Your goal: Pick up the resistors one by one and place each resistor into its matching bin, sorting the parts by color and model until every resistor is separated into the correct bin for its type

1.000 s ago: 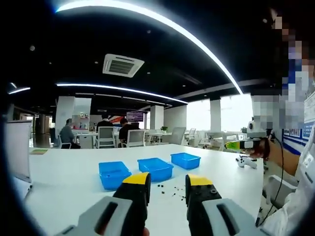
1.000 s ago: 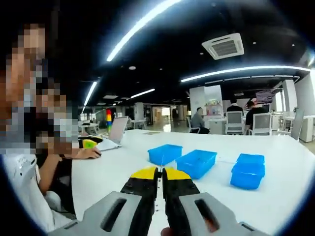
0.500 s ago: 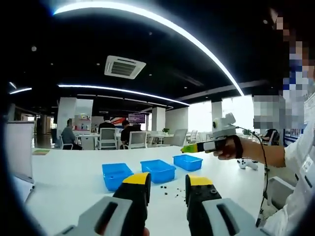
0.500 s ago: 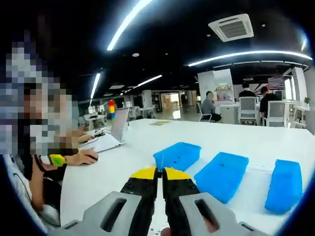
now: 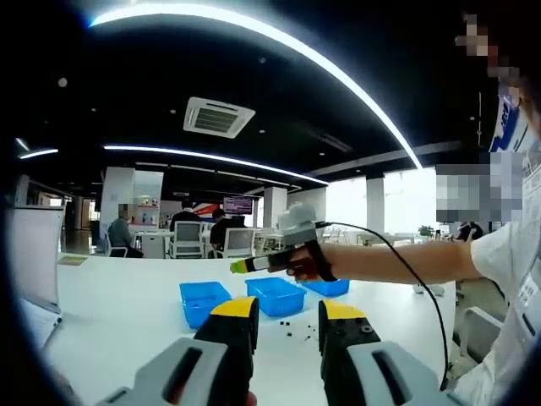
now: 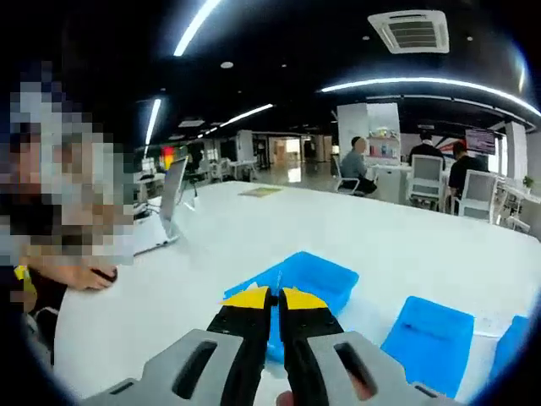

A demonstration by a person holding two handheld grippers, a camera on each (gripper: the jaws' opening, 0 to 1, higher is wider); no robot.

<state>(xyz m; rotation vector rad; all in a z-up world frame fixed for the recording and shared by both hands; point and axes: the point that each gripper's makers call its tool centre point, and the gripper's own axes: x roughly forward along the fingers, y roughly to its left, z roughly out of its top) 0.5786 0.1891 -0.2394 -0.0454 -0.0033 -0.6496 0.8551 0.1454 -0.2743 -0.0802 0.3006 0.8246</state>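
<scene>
Three blue bins stand in a row on the white table (image 5: 110, 296): a left bin (image 5: 205, 299), a middle bin (image 5: 275, 293) and a right bin (image 5: 331, 288). Small dark resistors (image 5: 287, 322) lie scattered in front of them. My left gripper (image 5: 288, 311) is open and low, short of the resistors. A hand holds my right gripper (image 5: 240, 267) in the air above the left and middle bins. In the right gripper view my right gripper (image 6: 272, 298) is shut, nothing visible between the tips, just over the nearest bin (image 6: 304, 279). Another bin (image 6: 427, 334) lies to its right.
An open laptop (image 6: 165, 211) sits at the table's left side, a person's hand (image 6: 84, 275) beside it. A white upright panel (image 5: 30, 262) stands at the left edge. Seated people and chairs (image 5: 182, 237) are at far desks.
My right gripper has swung leftward across the left gripper view, from the right edge to above the bins. Its own view has closed in on the nearest bin. The left gripper has stayed put.
</scene>
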